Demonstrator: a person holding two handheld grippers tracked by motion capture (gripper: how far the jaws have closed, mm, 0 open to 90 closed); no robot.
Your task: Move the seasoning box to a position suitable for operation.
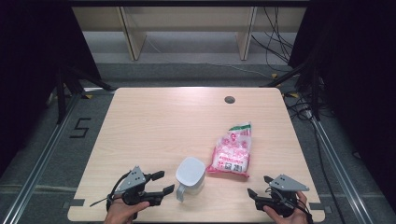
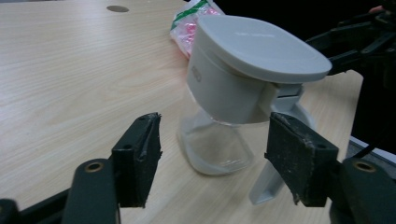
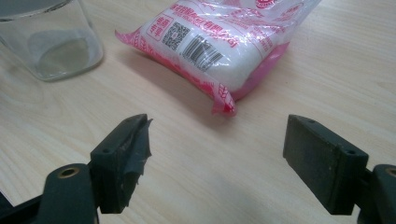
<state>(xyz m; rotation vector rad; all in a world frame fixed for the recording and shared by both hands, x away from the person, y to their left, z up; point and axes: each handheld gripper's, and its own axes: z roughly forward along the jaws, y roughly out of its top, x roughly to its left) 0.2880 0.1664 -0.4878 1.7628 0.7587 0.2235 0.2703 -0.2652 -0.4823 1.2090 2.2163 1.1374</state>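
A clear jug with a grey lid stands near the table's front edge, its handle toward the front. Just left of it my left gripper is open and points at the jug. In the left gripper view the jug stands a short way beyond the open jaws, with nothing between the pads. A pink and white plastic bag lies flat to the jug's right. My right gripper is open near the front right corner. In the right gripper view the bag lies just ahead of the empty jaws.
The wooden table has a round cable hole near its far edge. Black curtains, stands and cables surround the table. A wooden bench stands on the floor behind it.
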